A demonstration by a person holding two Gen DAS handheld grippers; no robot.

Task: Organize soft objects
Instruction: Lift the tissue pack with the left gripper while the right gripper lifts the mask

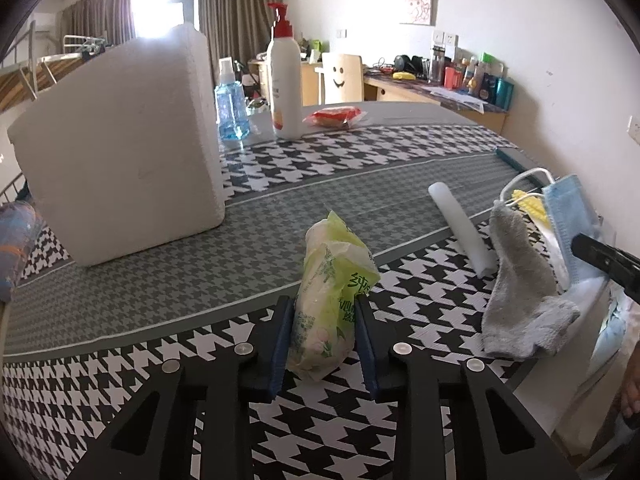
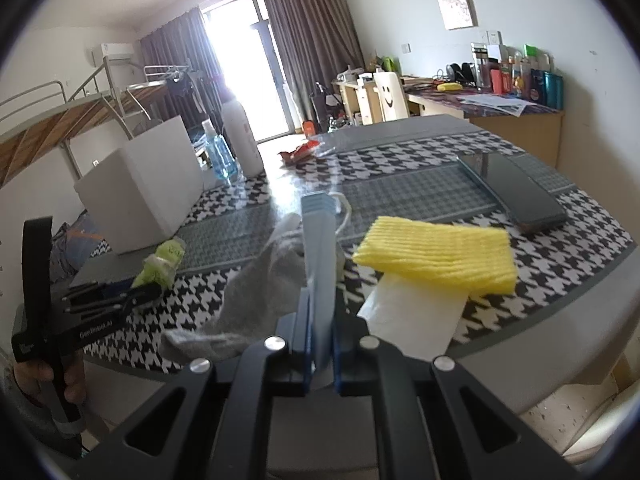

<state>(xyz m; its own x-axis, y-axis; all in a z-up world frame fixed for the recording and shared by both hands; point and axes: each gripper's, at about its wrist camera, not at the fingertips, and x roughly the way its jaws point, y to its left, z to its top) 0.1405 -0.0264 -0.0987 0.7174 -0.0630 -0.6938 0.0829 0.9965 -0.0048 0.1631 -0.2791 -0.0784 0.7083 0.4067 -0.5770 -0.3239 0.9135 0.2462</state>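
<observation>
A green tissue pack (image 1: 332, 292) stands on the houndstooth table between the blue pads of my left gripper (image 1: 323, 312), which press on both its sides. My right gripper (image 2: 320, 316) is shut on a blue face mask (image 2: 318, 248), held edge-on and pointing away; in the left wrist view the mask (image 1: 568, 220) hangs at the right. A grey sock (image 2: 260, 292) lies against the mask's left side. To the right, a yellow cloth (image 2: 436, 256) rests on a white sheet (image 2: 412, 316). The tissue pack (image 2: 162, 264) and left gripper (image 2: 148, 290) also show in the right wrist view.
A white foam box (image 1: 120, 160) stands at the left, with a blue spray bottle (image 1: 230, 108), a pump bottle (image 1: 284, 80) and a red packet (image 1: 336, 116) behind it. A white foam tube (image 1: 460, 228) lies mid-table. A dark flat case (image 2: 516, 192) lies at the far right.
</observation>
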